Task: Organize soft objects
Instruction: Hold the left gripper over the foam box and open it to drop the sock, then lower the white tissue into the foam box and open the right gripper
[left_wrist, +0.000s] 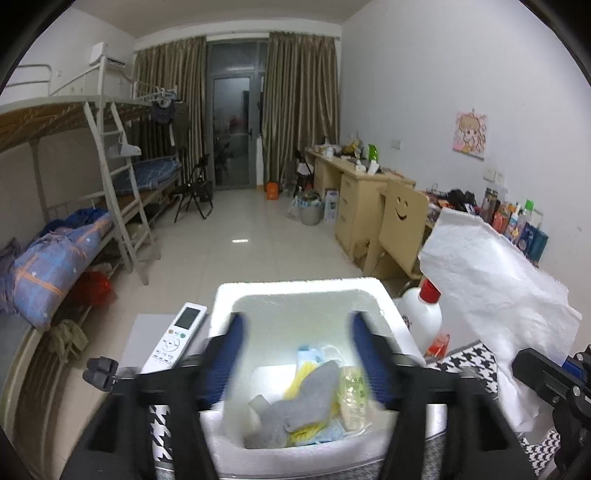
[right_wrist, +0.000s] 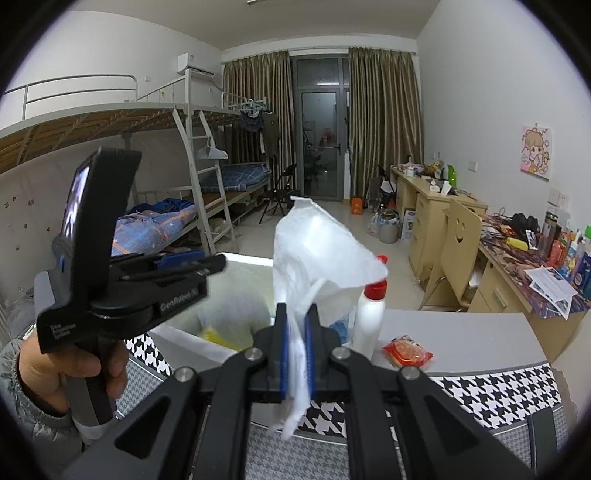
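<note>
My left gripper (left_wrist: 297, 354) is open and empty, its blue-padded fingers spread over a white foam box (left_wrist: 306, 291). In the box lie a grey sock (left_wrist: 295, 402), a yellow item and a small clear packet. My right gripper (right_wrist: 295, 332) is shut on a white tissue sheet (right_wrist: 314, 247), held up above the table to the right of the box. The tissue sheet also shows in the left wrist view (left_wrist: 491, 280). The left gripper appears in the right wrist view (right_wrist: 177, 273), over the box (right_wrist: 207, 295).
A white bottle with a red cap (right_wrist: 371, 314) stands right of the box, a red snack packet (right_wrist: 406, 350) beside it. A white remote (left_wrist: 177, 339) lies left of the box. The table has a houndstooth cloth (right_wrist: 498, 391). Bunk beds stand left, desks right.
</note>
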